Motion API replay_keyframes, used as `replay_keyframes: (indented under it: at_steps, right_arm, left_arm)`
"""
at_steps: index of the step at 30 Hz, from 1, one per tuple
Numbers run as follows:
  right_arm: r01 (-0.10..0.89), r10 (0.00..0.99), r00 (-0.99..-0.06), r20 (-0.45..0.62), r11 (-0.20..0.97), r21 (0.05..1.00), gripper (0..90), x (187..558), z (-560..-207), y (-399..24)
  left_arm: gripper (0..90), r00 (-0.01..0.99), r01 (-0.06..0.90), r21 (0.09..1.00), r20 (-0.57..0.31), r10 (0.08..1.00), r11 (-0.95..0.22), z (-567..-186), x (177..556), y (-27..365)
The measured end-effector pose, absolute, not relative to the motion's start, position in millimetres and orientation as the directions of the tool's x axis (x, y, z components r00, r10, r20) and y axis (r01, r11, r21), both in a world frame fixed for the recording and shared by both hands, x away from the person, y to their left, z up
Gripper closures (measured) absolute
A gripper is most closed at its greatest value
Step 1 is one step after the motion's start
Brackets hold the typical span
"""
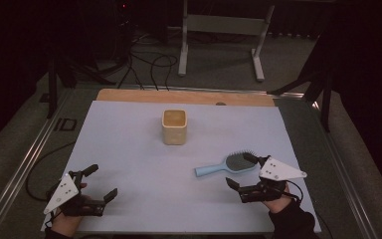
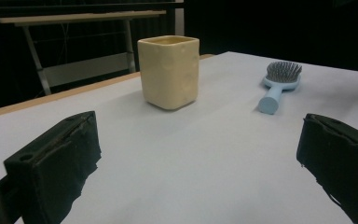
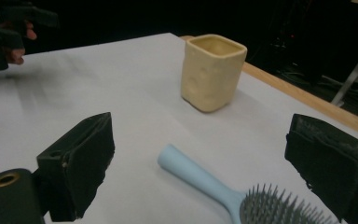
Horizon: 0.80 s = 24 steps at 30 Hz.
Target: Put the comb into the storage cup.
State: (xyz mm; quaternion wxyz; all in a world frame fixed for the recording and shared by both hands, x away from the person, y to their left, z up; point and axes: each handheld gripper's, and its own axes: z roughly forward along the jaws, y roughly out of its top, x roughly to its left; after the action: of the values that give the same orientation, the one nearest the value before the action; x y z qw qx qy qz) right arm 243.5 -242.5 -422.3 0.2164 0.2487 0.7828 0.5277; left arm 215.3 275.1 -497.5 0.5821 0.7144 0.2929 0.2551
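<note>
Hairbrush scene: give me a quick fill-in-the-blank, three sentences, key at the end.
1. The hairbrush has a light ___ handle.
2. The right gripper has its jaws ___, one on each side of the brush.
3. The cream cup stands ___ on the white sheet, apart from the left gripper.

Missing words: blue; open; upright

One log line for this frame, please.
left gripper: open, idle | right gripper: open, straddling brush | brush: flat, bristles up, unheld | cup: upright, apart
</note>
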Motion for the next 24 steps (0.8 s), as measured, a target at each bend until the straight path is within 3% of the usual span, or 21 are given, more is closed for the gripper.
replay_keyframes:
  at_steps: [24]
  right_arm:
    - [0.1,0.586,-0.801,-0.126,0.338,0.936,8.1,269.2,-392.8,-208.9]
  left_arm:
    - [0.0,0.702,0.117,0.983,0.018,0.712,-0.141,-497.0,215.2,275.2]
